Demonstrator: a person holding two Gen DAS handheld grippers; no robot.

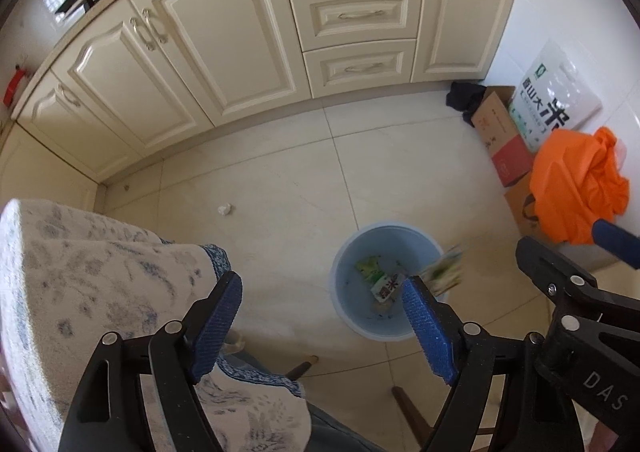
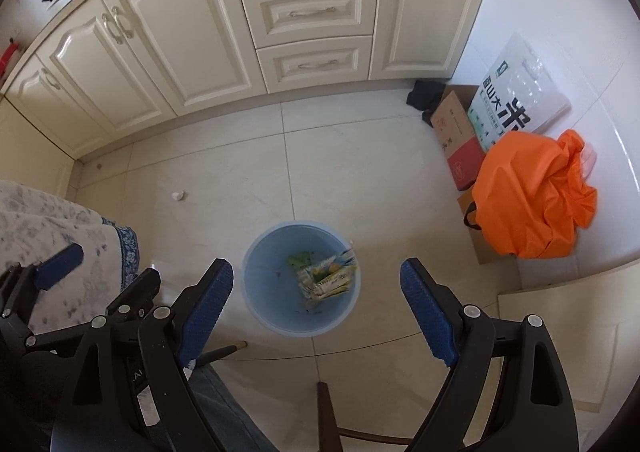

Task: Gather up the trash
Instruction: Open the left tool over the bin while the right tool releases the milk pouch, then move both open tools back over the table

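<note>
A light blue bin (image 1: 352,252) stands on the tiled floor, also in the right wrist view (image 2: 264,264). Green and white wrappers (image 1: 380,278) lie inside it. A blurred yellow-green wrapper (image 1: 442,272) is in the air at the bin's right rim; in the right wrist view it (image 2: 328,278) is over the bin's inside. My left gripper (image 1: 322,316) is open and empty above the bin's left side. My right gripper (image 2: 316,300) is open and empty above the bin. A crumpled white paper ball (image 1: 225,209) lies on the floor to the left, also in the right wrist view (image 2: 179,195).
Cream kitchen cabinets (image 1: 240,52) line the far side. A table with a blue-patterned cloth (image 1: 80,272) is at the left. Cardboard boxes (image 1: 500,136), a rice bag (image 1: 556,96) and an orange bag (image 1: 576,184) sit at the right wall. Chair legs (image 2: 326,408) show below.
</note>
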